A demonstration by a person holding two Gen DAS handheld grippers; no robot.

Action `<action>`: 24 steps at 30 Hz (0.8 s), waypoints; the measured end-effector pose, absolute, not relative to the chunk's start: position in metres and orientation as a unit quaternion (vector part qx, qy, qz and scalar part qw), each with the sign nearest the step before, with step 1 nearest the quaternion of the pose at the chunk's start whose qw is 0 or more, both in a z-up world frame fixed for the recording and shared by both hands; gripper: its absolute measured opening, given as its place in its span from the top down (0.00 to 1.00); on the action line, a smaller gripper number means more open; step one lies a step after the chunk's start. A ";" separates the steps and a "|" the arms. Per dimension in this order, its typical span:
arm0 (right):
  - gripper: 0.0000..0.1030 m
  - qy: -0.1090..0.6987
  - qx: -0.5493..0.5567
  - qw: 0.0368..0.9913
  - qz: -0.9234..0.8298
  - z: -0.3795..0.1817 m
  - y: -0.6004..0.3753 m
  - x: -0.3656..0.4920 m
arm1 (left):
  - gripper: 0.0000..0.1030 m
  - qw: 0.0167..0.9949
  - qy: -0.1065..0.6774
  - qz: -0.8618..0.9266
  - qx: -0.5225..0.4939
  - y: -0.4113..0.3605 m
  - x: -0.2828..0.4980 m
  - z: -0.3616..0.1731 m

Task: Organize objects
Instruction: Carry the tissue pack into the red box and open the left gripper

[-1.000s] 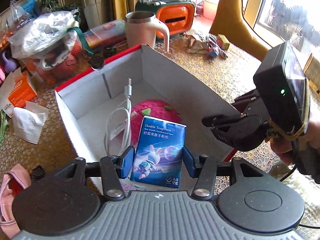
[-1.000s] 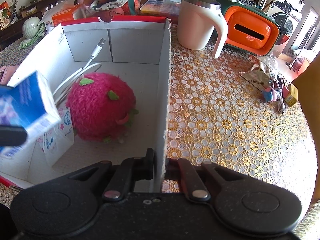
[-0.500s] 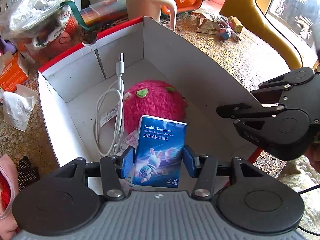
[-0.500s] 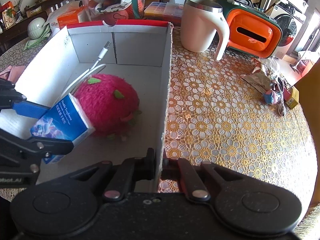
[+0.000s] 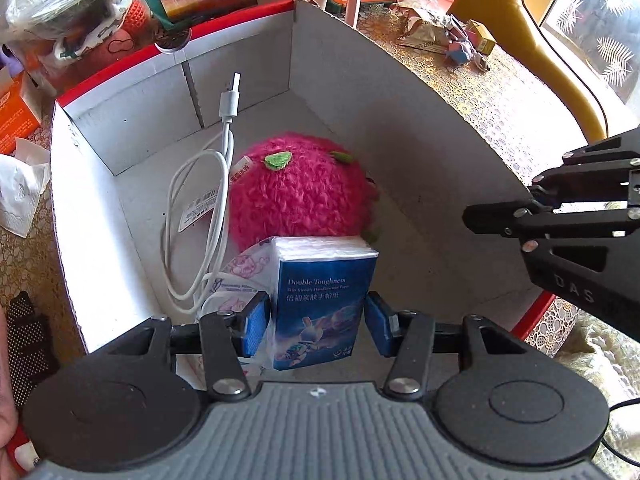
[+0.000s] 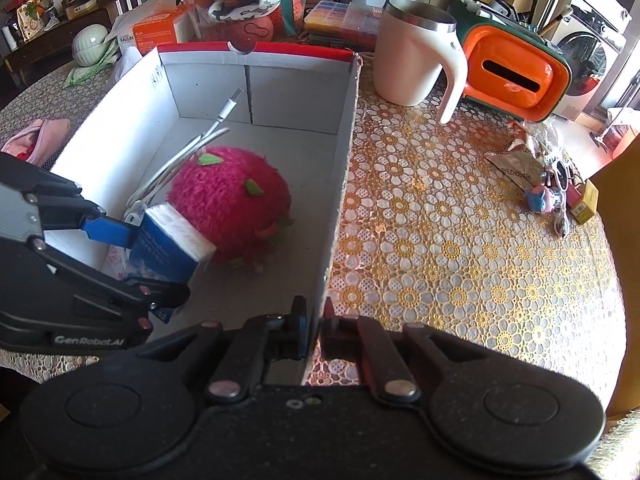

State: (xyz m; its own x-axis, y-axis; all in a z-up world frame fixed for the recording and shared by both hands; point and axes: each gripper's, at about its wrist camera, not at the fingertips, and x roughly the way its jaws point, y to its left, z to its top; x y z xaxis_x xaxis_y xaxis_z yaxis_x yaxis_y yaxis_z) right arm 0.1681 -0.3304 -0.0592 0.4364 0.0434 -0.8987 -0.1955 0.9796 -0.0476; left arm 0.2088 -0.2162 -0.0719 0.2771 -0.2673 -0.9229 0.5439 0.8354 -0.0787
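My left gripper (image 5: 318,322) is shut on a blue tissue pack (image 5: 320,312) and holds it low inside the white cardboard box (image 5: 400,128), next to a pink plush fruit (image 5: 296,196). A white USB cable (image 5: 208,208) and a second tissue pack (image 5: 236,280) lie in the box. In the right wrist view the blue tissue pack (image 6: 168,248) sits between the left gripper's fingers beside the plush fruit (image 6: 232,200). My right gripper (image 6: 314,330) is shut on the box's right wall (image 6: 340,184) near its front corner.
A white mug (image 6: 416,68) and an orange case (image 6: 512,76) stand behind the box on the lace tablecloth (image 6: 460,240). Snack wrappers and small toys (image 6: 544,184) lie at the right. A bagged bowl (image 5: 68,4), orange carton and tissue lie left of the box.
My left gripper has moved forward and down into the box with the blue tissue pack, close to the plush fruit. My right gripper has stayed clamped on the box wall.
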 end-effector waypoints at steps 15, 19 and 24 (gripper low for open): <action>0.96 0.517 -0.062 0.853 0.026 -0.053 -0.322 0.162 | 0.30 0.808 0.505 -0.292 0.086 -0.191 0.190 -0.044; 0.96 0.515 -0.055 0.855 0.020 -0.053 -0.322 0.160 | 0.30 0.819 0.485 -0.299 0.071 -0.170 0.176 -0.024; 0.97 0.515 -0.049 0.855 0.019 -0.053 -0.322 0.160 | 0.27 0.846 0.453 -0.276 0.061 -0.120 0.156 -0.002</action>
State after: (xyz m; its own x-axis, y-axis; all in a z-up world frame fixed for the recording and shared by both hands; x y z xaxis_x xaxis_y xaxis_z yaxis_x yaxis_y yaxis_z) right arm 0.1595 -0.3224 -0.0527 0.4684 -0.0176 -0.8833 -0.0836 0.9944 -0.0642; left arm 0.1560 -0.1205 -0.0019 0.4384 -0.4106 -0.7995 0.5219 0.8405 -0.1455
